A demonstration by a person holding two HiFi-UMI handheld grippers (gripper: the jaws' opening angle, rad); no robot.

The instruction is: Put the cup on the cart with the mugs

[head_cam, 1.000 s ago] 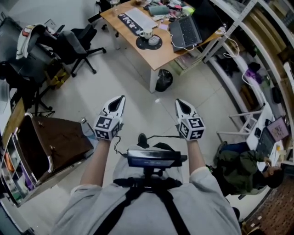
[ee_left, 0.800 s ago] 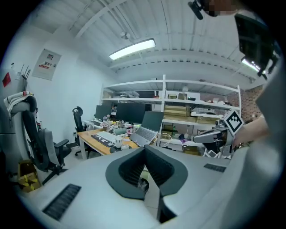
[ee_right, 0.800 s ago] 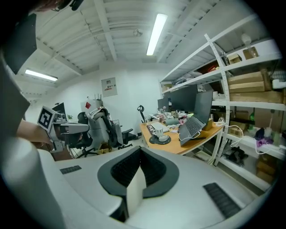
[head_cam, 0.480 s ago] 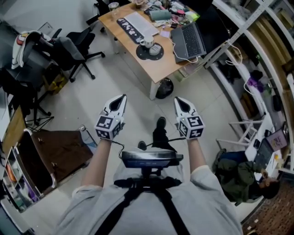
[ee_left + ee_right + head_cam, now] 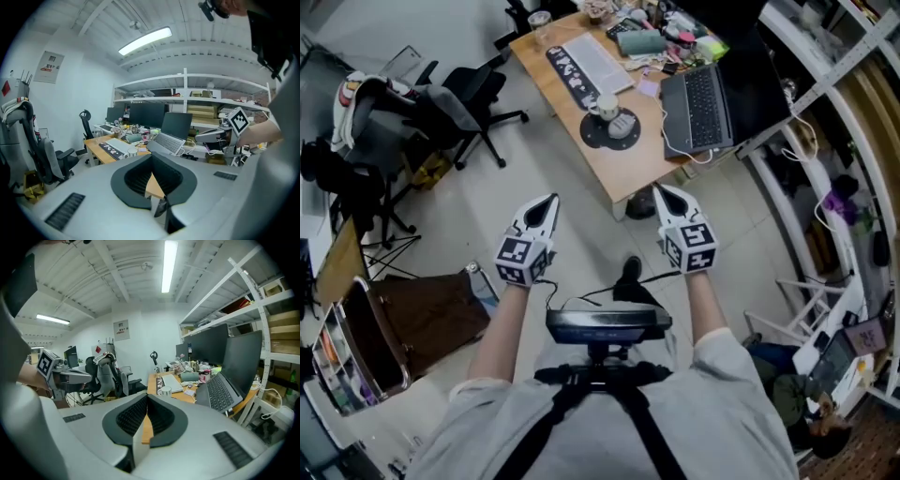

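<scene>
A white cup [image 5: 602,108] stands on a round black mat on the wooden desk [image 5: 581,122] ahead of me, between a keyboard and a laptop. The left gripper view shows the cup [image 5: 132,151] beyond the jaws, and so does the right gripper view, where the cup [image 5: 164,391] sits by the keyboard. My left gripper [image 5: 549,201] and right gripper [image 5: 661,191] are held side by side over the floor, short of the desk's near edge. Both are shut with nothing between the jaws.
A keyboard [image 5: 589,63], an open laptop [image 5: 703,105] and desk clutter surround the cup. Office chairs [image 5: 459,98] stand at the left. A brown-topped cart [image 5: 422,309] stands at the lower left. White shelving [image 5: 825,141] runs along the right. A dark bin [image 5: 643,202] sits under the desk.
The person has walked forward: the desk and the cup have come closer, and the cart has slid back at the left. Both grippers stay shut, side by side.
</scene>
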